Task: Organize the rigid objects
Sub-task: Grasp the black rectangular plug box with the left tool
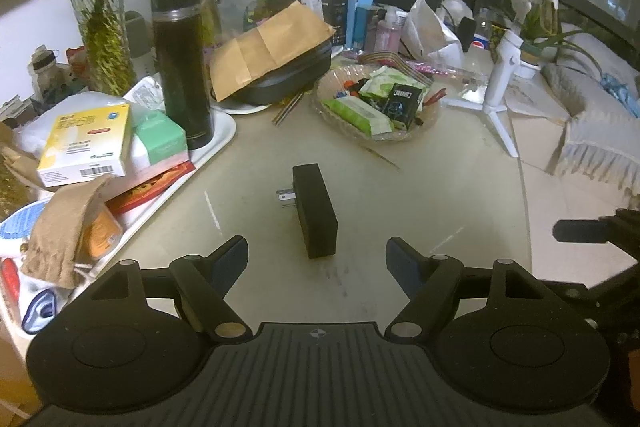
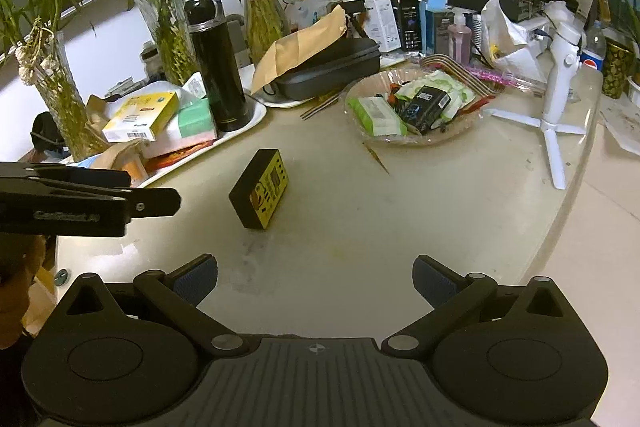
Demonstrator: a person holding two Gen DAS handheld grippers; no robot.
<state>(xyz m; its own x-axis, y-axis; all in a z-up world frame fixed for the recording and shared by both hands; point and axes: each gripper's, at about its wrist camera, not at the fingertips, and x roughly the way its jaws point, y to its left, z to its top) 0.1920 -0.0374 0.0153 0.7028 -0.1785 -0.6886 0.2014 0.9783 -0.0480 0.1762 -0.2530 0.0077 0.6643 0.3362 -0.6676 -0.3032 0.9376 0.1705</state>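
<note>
Charger (image 1: 314, 211) stands on its narrow edge on the bare middle of the table (image 1: 420, 187), prongs at nine o'clock, so its two broad faces offer themselves to my left gripper (image 1: 316, 259), spread wide and empty just short of it. My right gripper (image 2: 316, 283) hangs released too, the charger at eleven o'clock, clear of the cluttered tray (image 1: 224, 131).
</note>
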